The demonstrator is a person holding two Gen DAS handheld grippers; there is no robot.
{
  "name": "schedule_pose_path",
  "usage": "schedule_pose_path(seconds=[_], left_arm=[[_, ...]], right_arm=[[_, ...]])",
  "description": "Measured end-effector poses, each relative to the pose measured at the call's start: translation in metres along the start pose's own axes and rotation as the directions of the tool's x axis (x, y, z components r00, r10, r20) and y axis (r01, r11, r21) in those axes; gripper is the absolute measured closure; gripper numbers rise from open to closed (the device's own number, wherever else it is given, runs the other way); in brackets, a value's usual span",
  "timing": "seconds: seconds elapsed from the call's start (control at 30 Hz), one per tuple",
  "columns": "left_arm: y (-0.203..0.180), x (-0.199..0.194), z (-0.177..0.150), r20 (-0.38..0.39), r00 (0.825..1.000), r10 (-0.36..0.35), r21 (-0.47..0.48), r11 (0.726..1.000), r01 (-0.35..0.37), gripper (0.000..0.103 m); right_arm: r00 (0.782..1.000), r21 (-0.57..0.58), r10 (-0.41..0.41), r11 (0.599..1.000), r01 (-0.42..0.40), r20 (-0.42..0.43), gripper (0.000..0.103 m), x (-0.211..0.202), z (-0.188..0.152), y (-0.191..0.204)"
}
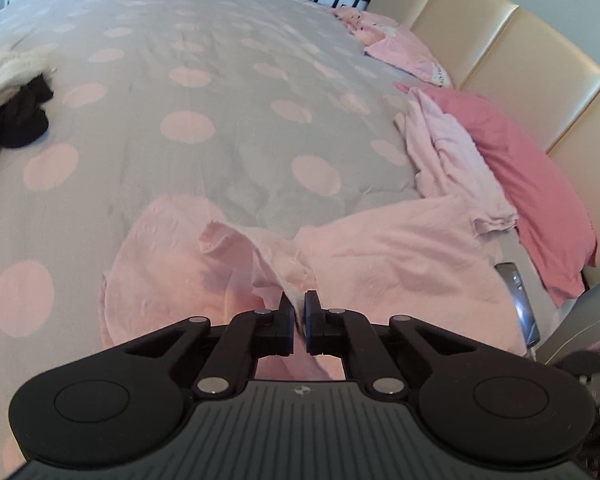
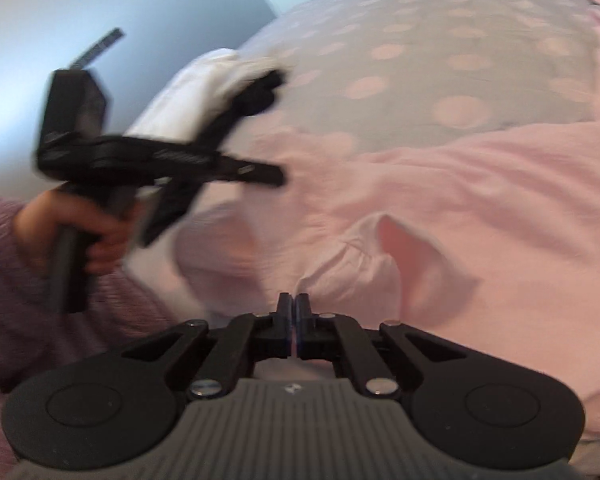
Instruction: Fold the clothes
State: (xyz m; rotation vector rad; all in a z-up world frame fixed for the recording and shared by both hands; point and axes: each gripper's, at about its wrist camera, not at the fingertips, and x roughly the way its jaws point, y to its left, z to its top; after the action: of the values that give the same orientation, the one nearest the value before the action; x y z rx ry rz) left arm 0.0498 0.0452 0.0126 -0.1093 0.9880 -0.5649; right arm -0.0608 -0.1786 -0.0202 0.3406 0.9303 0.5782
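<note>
Left gripper [image 1: 299, 307] pinching pink garment [image 1: 380, 264] | right gripper [image 2: 293, 307] pinching it too | phone [image 1: 520, 300] beside

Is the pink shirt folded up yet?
Not yet. The pink shirt lies rumpled and bunched on the bed, pinched by the left gripper and right gripper.

Right gripper [image 2: 294, 304] pinching pink garment [image 2: 440, 208]; left gripper [image 2: 274, 178] blurred, seemingly closed.
</note>
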Motion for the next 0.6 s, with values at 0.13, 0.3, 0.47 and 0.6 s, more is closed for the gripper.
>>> schedule_pose_path(seconds=[0.13, 0.3, 0.47, 0.6], left_arm=[[-0.005, -0.013, 0.027, 0.015, 1.000, 0.001, 0.069, 0.998, -0.002, 0.100], [-0.014, -0.017, 0.053, -0.006, 0.998, 0.063, 0.193, 0.979, -0.061, 0.100], [0.004, -0.008, 0.051, -0.032, 0.991, 0.127, 0.196, 0.973, -0.118, 0.100], [0.032, 0.010, 0.035, -0.056, 0.992, 0.116, 0.133, 0.985, -0.108, 0.100]], right_arm=[[0.988, 0.050, 0.156, 0.987, -0.155, -0.009, 0.101, 0.008, 0.007, 0.027], [0.977, 0.074, 0.211, 0.975, -0.208, -0.035, 0.101, 0.037, 0.009, 0.057], [0.973, 0.067, 0.217, 0.975, -0.213, -0.075, 0.101, 0.069, 0.005, 0.078], [0.974, 0.092, 0.201, 0.977, -0.192, -0.107, 0.099, 0.085, 0.000, 0.075]])
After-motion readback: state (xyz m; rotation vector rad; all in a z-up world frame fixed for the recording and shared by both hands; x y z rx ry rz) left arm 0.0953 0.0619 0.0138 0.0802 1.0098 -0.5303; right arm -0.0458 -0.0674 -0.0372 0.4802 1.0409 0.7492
